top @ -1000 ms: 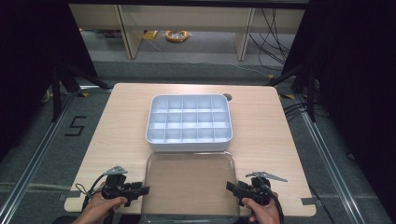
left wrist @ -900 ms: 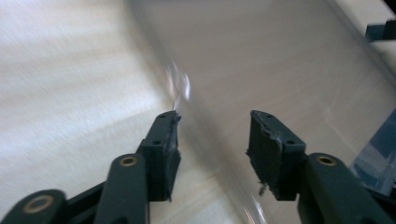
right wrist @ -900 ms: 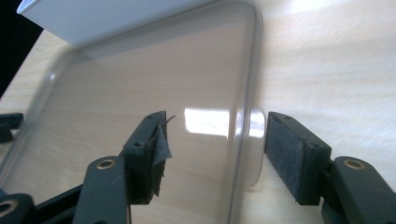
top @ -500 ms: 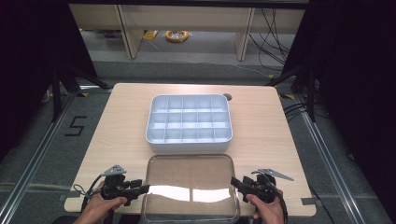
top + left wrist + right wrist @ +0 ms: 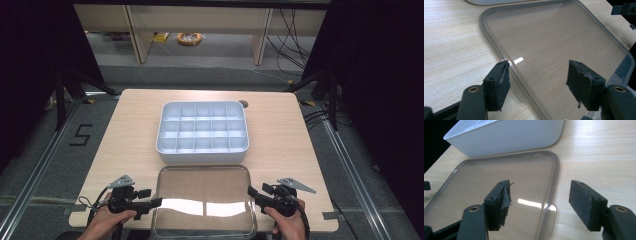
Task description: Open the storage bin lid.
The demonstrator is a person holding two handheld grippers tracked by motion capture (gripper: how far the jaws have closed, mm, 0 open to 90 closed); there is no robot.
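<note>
The clear lid (image 5: 202,201) lies flat on the counter (image 5: 125,135), at its near edge, directly in front of the white compartment tray (image 5: 202,131) and just beside that tray's front wall. A second ago it sat in much the same place with both tools closed further upon its side rims; it has since shifted slightly toward the person and settled.

The left hand-held gripper (image 5: 537,83) straddles the lid's left rim; its jaws have just been opening, and the pads (image 5: 501,81) stand clear of the plastic. It is released. The right hand-held gripper (image 5: 541,203) straddles the right rim likewise; its jaws have also just been opening, with a gap visible on both sides of the rim. It too is released.

Judgement: the lid has been set down and let go. The tray stands uncovered, its compartments apparently empty. Both hands rest at the counter's near edge, level with the lid's sides.
</note>
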